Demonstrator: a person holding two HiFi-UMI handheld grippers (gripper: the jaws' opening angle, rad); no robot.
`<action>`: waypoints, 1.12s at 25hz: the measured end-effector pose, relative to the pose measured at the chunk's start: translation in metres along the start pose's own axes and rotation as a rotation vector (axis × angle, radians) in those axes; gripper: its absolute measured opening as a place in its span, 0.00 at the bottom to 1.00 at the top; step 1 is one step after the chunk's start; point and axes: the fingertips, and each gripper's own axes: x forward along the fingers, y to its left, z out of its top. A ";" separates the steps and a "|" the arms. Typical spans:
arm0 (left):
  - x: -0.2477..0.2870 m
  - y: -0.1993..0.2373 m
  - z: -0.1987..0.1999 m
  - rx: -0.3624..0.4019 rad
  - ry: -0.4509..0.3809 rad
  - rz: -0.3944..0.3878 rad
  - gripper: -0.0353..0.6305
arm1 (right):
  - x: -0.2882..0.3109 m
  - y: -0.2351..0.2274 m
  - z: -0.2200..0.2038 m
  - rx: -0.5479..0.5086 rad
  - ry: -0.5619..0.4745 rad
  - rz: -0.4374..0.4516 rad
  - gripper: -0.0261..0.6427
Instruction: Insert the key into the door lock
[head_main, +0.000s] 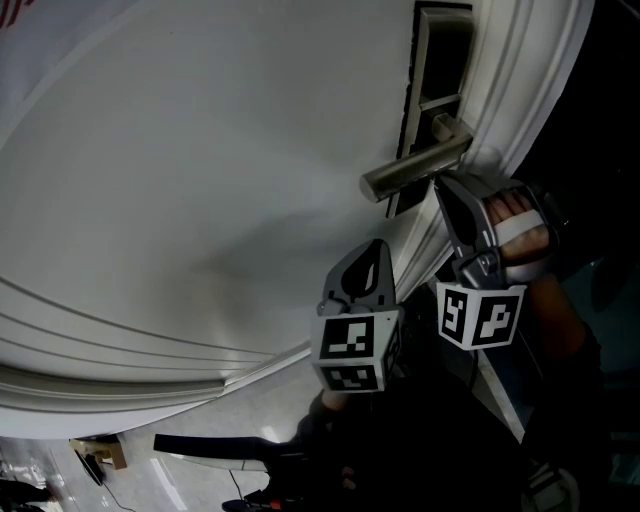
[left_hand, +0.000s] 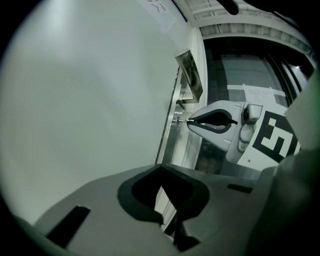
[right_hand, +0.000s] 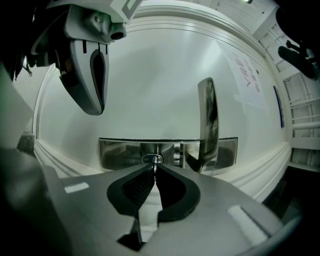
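White panelled door filling most of the head view, metal lock plate fixed at its edge, lever handle sticking out upper right, keyhole in the plate, key tip at it, glossy floor lower left.

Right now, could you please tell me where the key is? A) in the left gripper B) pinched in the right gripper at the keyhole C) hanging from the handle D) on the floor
B: the right gripper is shut on the thin key, its tip at the keyhole.
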 end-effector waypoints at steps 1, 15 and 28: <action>0.000 0.000 0.000 -0.002 0.000 -0.001 0.05 | 0.000 0.000 0.000 0.001 0.001 0.000 0.06; 0.000 -0.002 0.001 -0.006 0.002 -0.012 0.05 | -0.001 -0.001 0.000 0.005 0.001 0.005 0.06; -0.001 -0.005 0.010 0.027 -0.008 -0.017 0.05 | -0.002 -0.002 0.002 -0.008 -0.004 0.010 0.06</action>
